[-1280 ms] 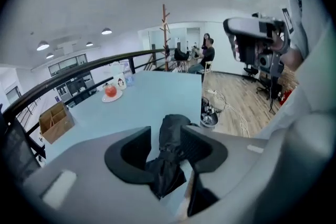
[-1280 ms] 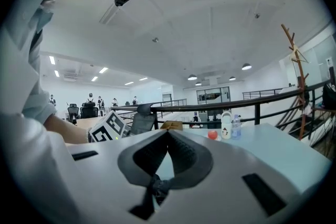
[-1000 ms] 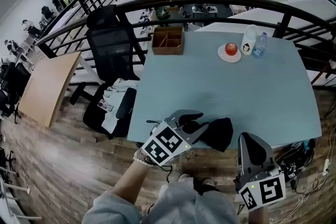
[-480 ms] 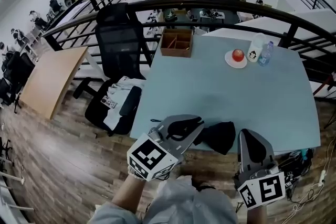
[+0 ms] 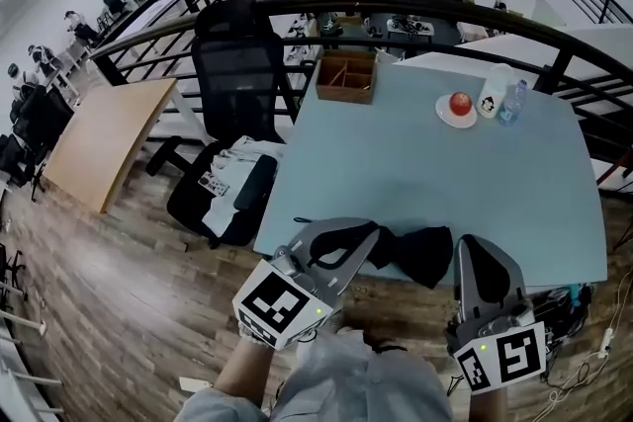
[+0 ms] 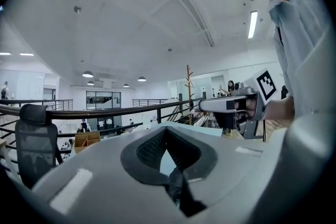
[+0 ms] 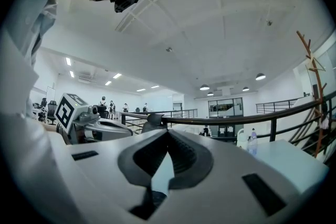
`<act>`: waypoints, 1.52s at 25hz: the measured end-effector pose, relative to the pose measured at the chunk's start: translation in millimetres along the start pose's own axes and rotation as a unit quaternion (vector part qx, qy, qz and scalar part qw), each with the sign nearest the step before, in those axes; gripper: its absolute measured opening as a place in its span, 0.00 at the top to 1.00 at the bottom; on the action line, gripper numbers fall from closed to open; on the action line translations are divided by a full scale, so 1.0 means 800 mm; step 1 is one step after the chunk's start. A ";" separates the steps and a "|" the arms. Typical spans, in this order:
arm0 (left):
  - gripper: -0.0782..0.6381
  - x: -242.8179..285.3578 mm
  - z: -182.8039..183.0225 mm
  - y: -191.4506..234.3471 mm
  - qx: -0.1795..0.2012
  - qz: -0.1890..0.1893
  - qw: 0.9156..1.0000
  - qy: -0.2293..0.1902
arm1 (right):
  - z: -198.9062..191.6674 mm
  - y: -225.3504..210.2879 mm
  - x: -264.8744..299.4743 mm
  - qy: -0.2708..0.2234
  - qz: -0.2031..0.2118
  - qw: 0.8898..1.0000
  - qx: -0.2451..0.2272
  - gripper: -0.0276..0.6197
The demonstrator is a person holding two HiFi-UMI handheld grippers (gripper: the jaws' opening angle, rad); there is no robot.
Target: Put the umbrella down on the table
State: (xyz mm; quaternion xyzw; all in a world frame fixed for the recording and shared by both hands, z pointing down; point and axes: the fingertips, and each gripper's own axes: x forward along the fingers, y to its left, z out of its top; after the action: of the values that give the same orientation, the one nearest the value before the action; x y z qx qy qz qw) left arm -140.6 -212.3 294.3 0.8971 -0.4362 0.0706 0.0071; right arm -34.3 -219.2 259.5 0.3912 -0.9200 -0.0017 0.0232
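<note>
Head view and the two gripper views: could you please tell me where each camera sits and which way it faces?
Head view: on the person's head, steeply down at the table; shows left forearm, left gripper, right gripper, umbrella.
Left gripper view: on the left gripper, level across the table toward the railing; its jaws, just closed, pinch the umbrella; right gripper alongside.
Right gripper view: on the right gripper, same direction; jaws shut, empty; left gripper alongside.
Shared: both gripper views show the railing.
</note>
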 end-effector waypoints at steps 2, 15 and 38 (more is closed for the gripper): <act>0.88 -0.004 0.005 -0.003 -0.012 -0.002 1.000 -0.010 | -0.002 0.000 0.002 0.002 0.002 1.000 -0.001 0.96; 0.88 -0.009 0.006 -0.014 -0.017 0.008 1.000 -0.002 | -0.015 0.002 0.002 0.015 0.007 1.000 -0.001 0.96; 0.88 0.004 0.004 -0.030 -0.020 -0.009 1.000 0.000 | -0.021 -0.013 -0.013 0.027 -0.016 1.000 -0.005 0.96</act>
State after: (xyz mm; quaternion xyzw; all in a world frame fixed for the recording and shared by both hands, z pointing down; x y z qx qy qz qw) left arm -119.3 -200.1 292.7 0.9006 -0.4294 0.0620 0.0260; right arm -18.9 -218.7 275.5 0.4058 -0.9126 0.0041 0.0495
